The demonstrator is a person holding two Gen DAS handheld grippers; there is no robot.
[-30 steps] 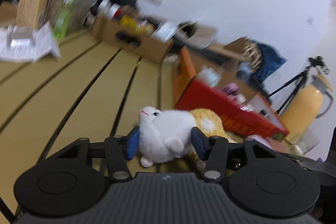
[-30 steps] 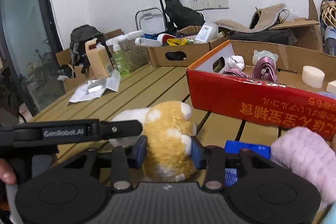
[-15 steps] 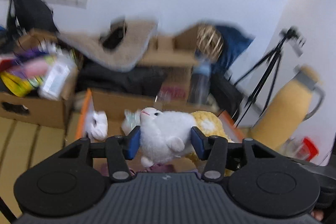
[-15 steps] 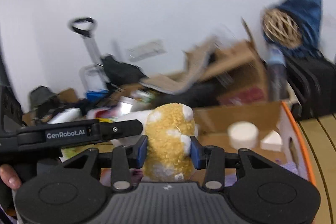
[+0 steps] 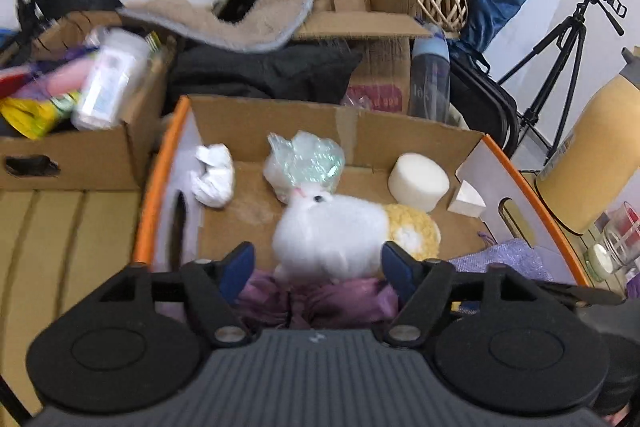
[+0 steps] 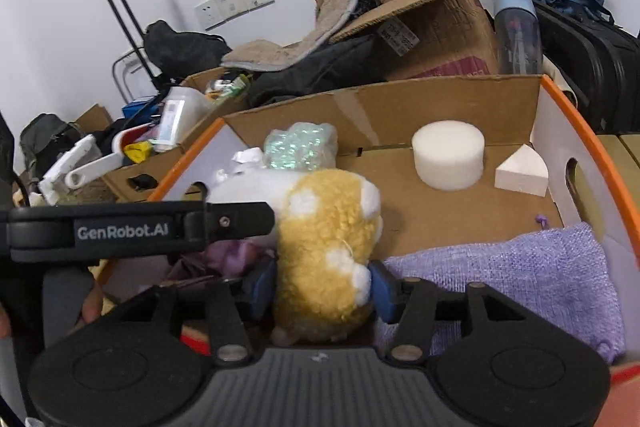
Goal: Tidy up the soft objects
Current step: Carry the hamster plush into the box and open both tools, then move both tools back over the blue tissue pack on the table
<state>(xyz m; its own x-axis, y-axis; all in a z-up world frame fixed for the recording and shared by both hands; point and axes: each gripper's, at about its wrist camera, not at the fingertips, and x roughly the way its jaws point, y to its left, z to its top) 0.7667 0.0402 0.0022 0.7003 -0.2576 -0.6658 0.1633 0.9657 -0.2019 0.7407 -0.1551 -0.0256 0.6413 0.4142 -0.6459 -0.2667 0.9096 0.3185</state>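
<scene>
With both hands over the orange-rimmed box, we're at the drop: left gripper jaws have just been opening, now clear of the white plush, which sits w/ the box's contents. Right gripper jaws have just been opening too, pads at the yellow plush flanks; grip or not, can't tell. Next, prob.: spread right jaws, lift both out.
</scene>
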